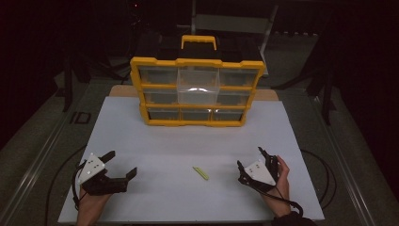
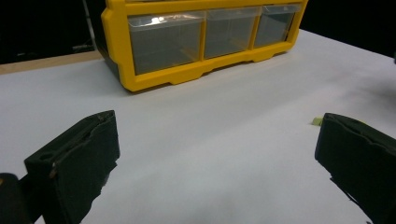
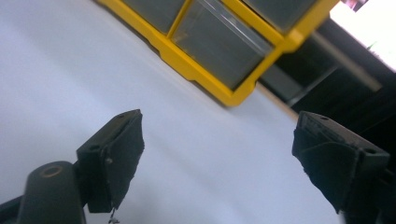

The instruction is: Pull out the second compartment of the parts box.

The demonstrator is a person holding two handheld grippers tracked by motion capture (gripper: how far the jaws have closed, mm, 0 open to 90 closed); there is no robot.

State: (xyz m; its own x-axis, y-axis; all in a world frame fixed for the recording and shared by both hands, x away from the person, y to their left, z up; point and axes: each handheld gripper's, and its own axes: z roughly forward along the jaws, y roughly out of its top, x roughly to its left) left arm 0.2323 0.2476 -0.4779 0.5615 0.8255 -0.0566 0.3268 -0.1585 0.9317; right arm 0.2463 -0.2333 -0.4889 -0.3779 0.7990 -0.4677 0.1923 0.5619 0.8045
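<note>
A yellow drawer cabinet (image 1: 197,92) with clear drawers stands at the back of the white table (image 1: 155,141); its lower drawers appear as the cabinet (image 2: 196,42) in the left gripper view and the cabinet (image 3: 219,42) in the right gripper view. A small yellow-green strip (image 1: 201,173) lies flat near the front, between both hands; its tip (image 2: 317,121) peeks out beside a jaw. My left gripper (image 1: 123,165) is open at front left, nothing between its jaws. My right gripper (image 1: 251,159) is open at front right, held by a hand, also empty.
A black cable (image 1: 324,174) loops off the table's right side, another cable (image 1: 61,174) off the left. Dark floor and metal stands surround the table. A wooden board edge (image 1: 123,90) shows behind the white sheet.
</note>
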